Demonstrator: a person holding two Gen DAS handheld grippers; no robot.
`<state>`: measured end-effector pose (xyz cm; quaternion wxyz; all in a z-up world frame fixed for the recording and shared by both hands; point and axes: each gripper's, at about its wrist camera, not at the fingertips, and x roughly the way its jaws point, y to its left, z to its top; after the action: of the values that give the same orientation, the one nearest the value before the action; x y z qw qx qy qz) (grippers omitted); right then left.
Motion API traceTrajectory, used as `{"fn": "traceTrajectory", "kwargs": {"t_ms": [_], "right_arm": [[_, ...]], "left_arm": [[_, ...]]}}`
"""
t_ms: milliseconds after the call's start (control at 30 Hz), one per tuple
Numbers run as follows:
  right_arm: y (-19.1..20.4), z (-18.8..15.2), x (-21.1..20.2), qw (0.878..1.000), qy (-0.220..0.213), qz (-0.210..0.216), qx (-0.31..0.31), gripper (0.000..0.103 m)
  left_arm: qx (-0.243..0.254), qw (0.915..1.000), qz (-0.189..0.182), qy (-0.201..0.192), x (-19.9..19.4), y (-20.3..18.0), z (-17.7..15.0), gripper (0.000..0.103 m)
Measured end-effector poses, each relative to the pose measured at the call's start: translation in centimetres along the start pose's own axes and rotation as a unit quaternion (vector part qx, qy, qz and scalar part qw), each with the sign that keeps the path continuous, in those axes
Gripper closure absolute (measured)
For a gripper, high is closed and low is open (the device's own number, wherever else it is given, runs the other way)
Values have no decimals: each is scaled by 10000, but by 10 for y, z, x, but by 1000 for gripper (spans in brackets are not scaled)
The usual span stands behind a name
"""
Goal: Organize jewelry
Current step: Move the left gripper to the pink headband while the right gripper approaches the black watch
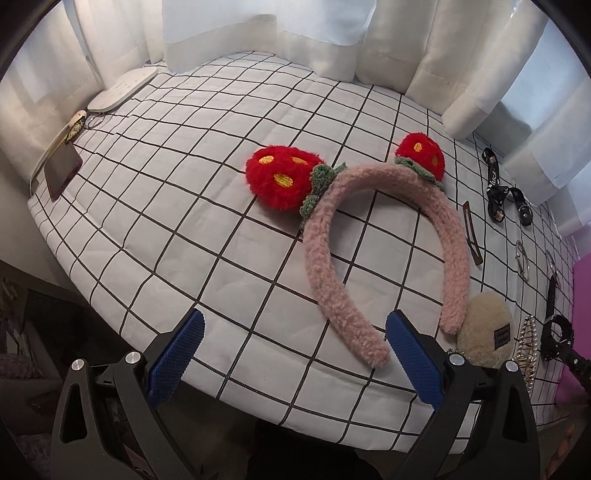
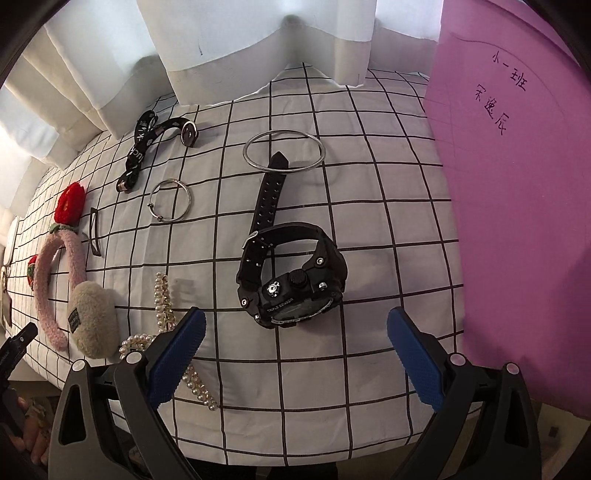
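A pink fuzzy headband point(image 1: 384, 240) with two red strawberry puffs lies on the checked cloth; my left gripper point(image 1: 295, 354) stands open just short of its near ends, holding nothing. In the right wrist view a black watch point(image 2: 291, 273) lies ahead of my right gripper point(image 2: 295, 354), which is open and empty. Beyond the watch lie a large silver bangle point(image 2: 284, 151), a smaller silver ring bracelet point(image 2: 170, 200) and a black printed strap point(image 2: 144, 147). A pearl hair clip point(image 2: 162, 299) and a beige fluffy clip point(image 2: 92, 321) lie at the left, next to the headband point(image 2: 55, 288).
A pink sheet point(image 2: 517, 221) with handwriting covers the right side. White curtains point(image 1: 258, 29) hang behind the table. A phone point(image 1: 61, 170) and a white device point(image 1: 122, 88) sit at the far left. A brown hair clip point(image 1: 472, 232) lies right of the headband. The table's near edge point(image 1: 258, 410) is close.
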<state>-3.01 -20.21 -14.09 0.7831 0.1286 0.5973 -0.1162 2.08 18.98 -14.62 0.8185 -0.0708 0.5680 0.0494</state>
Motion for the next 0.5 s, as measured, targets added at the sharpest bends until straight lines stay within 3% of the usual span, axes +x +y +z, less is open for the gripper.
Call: {"fn": "traceTrajectory", "kwargs": {"t_ms": [100, 500], "right_arm": [[-3, 7, 14, 9999, 160, -38, 10, 9], [-5, 12, 42, 9992, 286, -248, -102, 9]], "left_arm": [[-117, 9999, -105, 40, 10, 5, 3, 6], [125, 9999, 100, 44, 41, -2, 19, 6]]}}
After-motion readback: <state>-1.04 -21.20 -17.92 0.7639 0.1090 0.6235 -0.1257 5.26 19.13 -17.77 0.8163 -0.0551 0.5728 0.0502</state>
